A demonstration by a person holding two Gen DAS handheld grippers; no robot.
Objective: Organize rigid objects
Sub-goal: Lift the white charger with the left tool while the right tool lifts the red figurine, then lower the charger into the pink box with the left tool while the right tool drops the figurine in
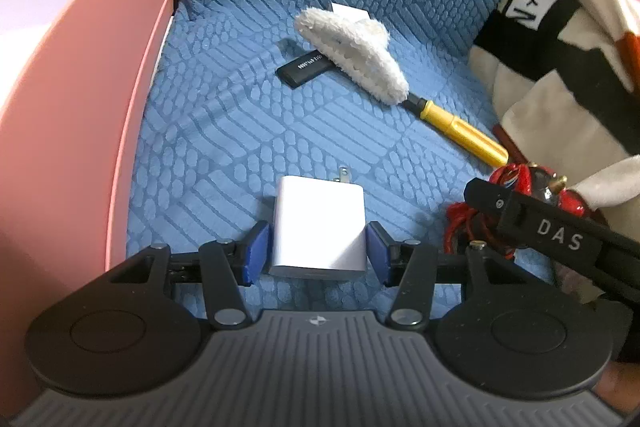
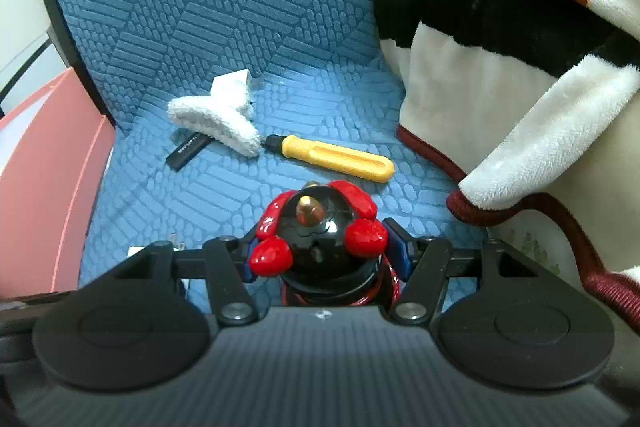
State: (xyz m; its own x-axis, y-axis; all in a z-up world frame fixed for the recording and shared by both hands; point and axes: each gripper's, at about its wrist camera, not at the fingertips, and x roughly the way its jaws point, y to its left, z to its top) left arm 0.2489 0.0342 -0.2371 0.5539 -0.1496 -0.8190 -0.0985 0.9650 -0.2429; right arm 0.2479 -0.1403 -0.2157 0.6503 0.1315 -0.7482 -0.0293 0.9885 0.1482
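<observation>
A: What sits farthest left?

B: A pink box (image 1: 80,75), open-topped, against the left edge of the blue textured cushion (image 1: 224,131). Just right of it, near the camera, the left gripper (image 1: 318,251) has its blue fingers (image 1: 256,253) about half apart, pressed on either side of a white charger plug (image 1: 318,227) whose prongs point toward the far side.

A: And beyond the plug?

B: A black USB stick (image 1: 305,67) lies far back, partly under a fluffy white cloth (image 1: 352,51). A yellow-handled screwdriver (image 1: 460,129) sticks out from under the cloth's right end and runs toward the near right.

A: The right gripper?

B: The right gripper (image 2: 324,253) is around a black and red figurine (image 2: 320,231) with a brass tip. Its left finger touches a red lobe; the right blue finger (image 2: 398,245) stands just beside it, so I cannot tell whether it is gripped.

A: Farthest right?

B: A cream, black and orange blanket (image 2: 500,39), heaped on the cushion.
</observation>
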